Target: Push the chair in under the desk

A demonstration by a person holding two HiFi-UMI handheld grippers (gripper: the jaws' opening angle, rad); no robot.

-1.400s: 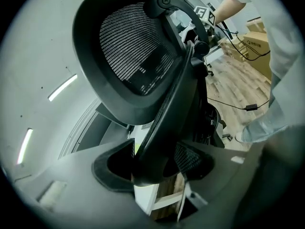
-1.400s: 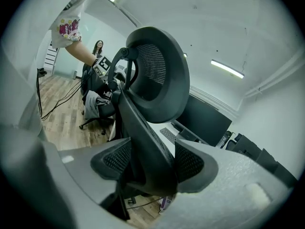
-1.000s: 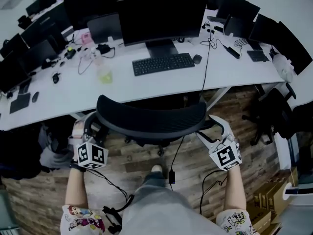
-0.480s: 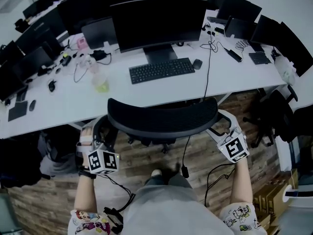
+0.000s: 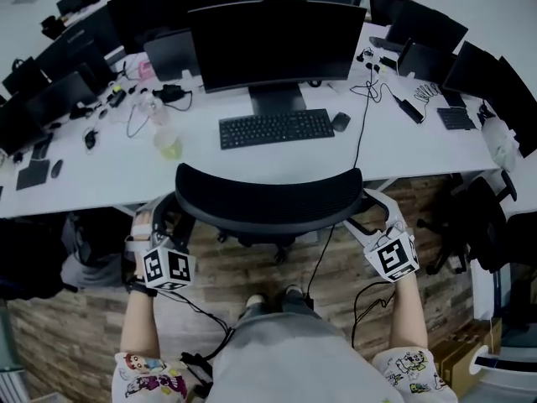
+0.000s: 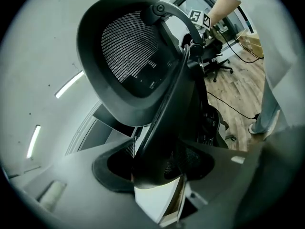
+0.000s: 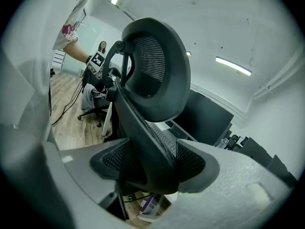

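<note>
The black mesh office chair (image 5: 268,198) stands with its backrest at the front edge of the white desk (image 5: 101,179), facing the keyboard. My left gripper (image 5: 172,218) is shut on the backrest's left edge. In the left gripper view the chair's frame (image 6: 167,104) runs up between the pads (image 6: 112,163) of the left gripper (image 6: 155,166). My right gripper (image 5: 369,214) is shut on the backrest's right edge. In the right gripper view the chair's frame (image 7: 138,123) sits pressed between both pads of the right gripper (image 7: 152,165). The seat is hidden under the backrest.
On the desk are a large monitor (image 5: 273,44), a keyboard (image 5: 275,128), a mouse (image 5: 340,122) and a bottle (image 5: 168,141). A black cable (image 5: 359,124) hangs over the desk edge to the wooden floor. Another dark chair (image 5: 482,217) stands at the right, and a dark bag (image 5: 33,259) at the left.
The chair has edged toward the desk with both grippers still holding its backrest. The person has stepped forward, and both feet now show behind the chair.
</note>
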